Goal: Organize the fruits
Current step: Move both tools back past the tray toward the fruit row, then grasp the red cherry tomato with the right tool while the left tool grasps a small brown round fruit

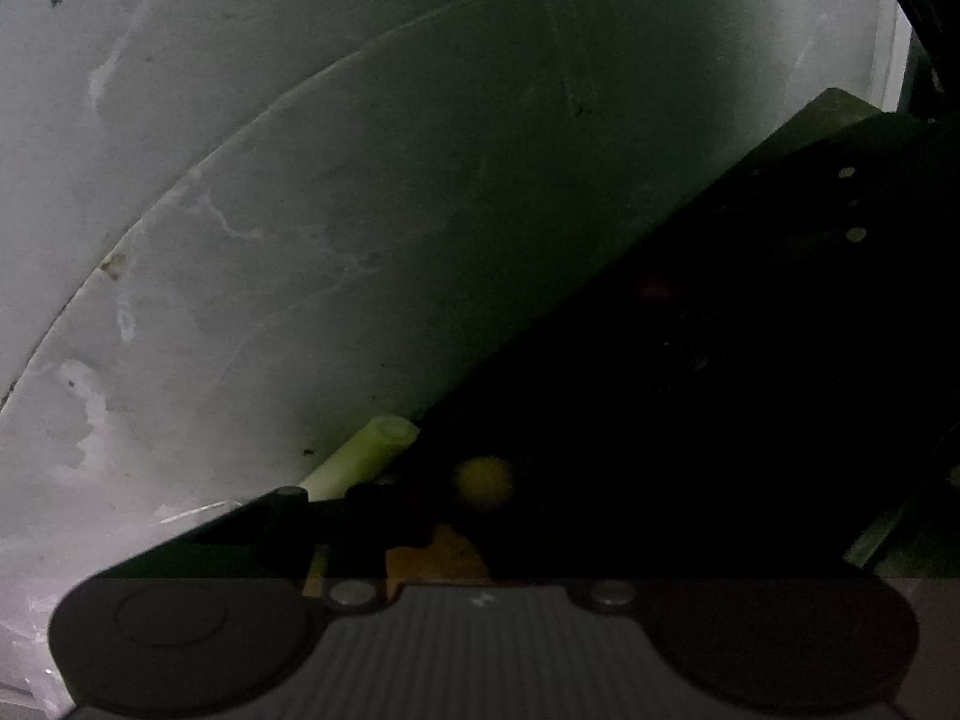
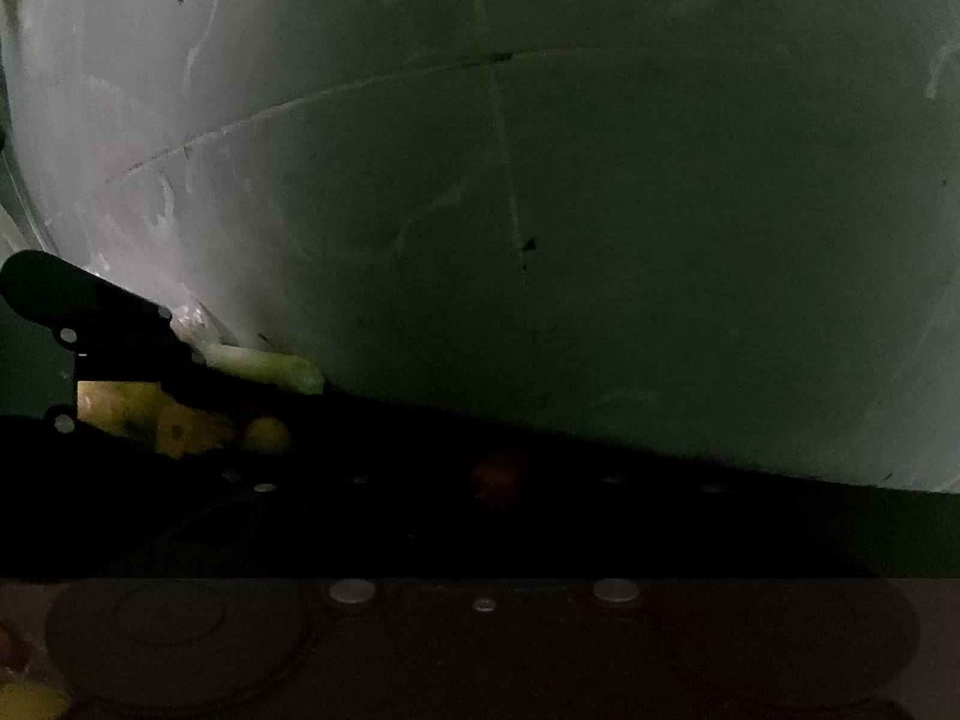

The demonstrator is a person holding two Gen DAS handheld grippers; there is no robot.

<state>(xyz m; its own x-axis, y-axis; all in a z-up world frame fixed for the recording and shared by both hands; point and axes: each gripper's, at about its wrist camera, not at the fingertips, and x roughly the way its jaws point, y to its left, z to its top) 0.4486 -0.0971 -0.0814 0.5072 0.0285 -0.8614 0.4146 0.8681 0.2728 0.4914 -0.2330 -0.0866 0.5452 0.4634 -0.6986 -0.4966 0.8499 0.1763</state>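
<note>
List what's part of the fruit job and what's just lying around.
Job things: small yellow round fruit; dim reddish round fruit, barely visible in shadow.
Lying about: pale green stick, kind unclear; scuffed white surface.

Black gripper body [image 1: 690,360] — silver screws [image 1: 857,234].

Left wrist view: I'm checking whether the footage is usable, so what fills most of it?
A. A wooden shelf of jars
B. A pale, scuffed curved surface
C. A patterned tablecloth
B: a pale scuffed surface with a curved seam fills the view above dark gripper parts.
</note>
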